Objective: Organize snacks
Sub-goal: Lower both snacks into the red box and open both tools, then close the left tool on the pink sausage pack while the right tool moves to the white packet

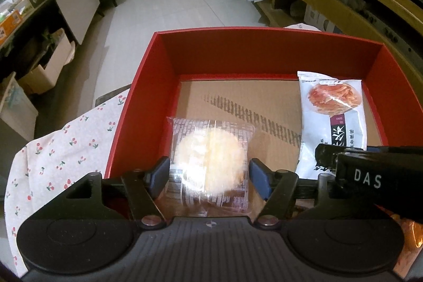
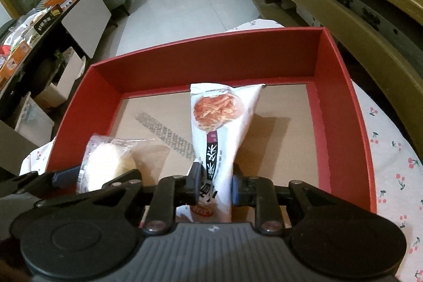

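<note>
A cherry-print cloth (image 1: pixel 66 144) covers the surface under a red box (image 1: pixel 264 52) with a cardboard floor. At lower centre of the left view, the left gripper (image 1: pixel 210 171) stands parted around a clear-wrapped pale round cake (image 1: pixel 211 160). The right gripper (image 2: pixel 215 183) pinches a white snack packet (image 2: pixel 219 123) picturing orange strips, at centre.

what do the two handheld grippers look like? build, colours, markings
Both match: a dark grey ribbed body with a round black disc at each side, black scissor linkages with silver pivot screws, and blue pads on the fingers. The left gripper sees the right gripper lettered "DAS" in white.
</note>
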`<state>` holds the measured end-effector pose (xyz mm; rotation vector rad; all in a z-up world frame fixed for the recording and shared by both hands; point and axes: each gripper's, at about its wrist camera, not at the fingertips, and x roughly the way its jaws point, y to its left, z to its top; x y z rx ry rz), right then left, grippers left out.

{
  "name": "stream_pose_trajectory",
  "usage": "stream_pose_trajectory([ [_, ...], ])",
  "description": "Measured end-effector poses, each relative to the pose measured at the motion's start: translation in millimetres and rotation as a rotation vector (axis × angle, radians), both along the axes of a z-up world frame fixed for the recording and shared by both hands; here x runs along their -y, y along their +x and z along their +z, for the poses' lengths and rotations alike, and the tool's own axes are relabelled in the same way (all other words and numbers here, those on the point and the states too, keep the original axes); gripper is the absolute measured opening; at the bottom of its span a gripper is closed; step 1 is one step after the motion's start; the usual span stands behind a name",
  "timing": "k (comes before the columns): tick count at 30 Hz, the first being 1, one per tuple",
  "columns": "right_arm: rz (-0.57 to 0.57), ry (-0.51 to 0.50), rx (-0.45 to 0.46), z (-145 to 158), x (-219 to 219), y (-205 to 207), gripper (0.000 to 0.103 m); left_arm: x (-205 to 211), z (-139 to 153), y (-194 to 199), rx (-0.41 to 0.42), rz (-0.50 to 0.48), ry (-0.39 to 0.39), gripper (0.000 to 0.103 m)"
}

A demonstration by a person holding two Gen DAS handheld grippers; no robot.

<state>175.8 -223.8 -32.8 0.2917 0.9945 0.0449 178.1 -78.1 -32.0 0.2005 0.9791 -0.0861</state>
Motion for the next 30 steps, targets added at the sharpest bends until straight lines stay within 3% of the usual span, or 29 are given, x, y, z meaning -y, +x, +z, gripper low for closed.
stream_pose_trajectory([
  [7,-0.015,-0.004,0.002,5.0,5.2,-2.6,0.030,-4.8,3.6,-2.3,-0.019,0.009,-0.027,0.082],
  [11,-0.008,0.016,0.019,11.8,5.2,-5.3,0.042,-4.2,9.0,-7.1,-0.011,-0.003,-0.042,0.086],
  [22,0.010,-0.044,0.075,27.6,-3.2,-18.0,0.043,-9.7,17.2,-14.9,0.001,0.006,-0.034,0.086],
  [30,0.008,-0.025,0.126,45.0,-4.1,-36.3,0.043,-23.7,32.6,-28.5,0.016,0.014,-0.065,0.086],
])
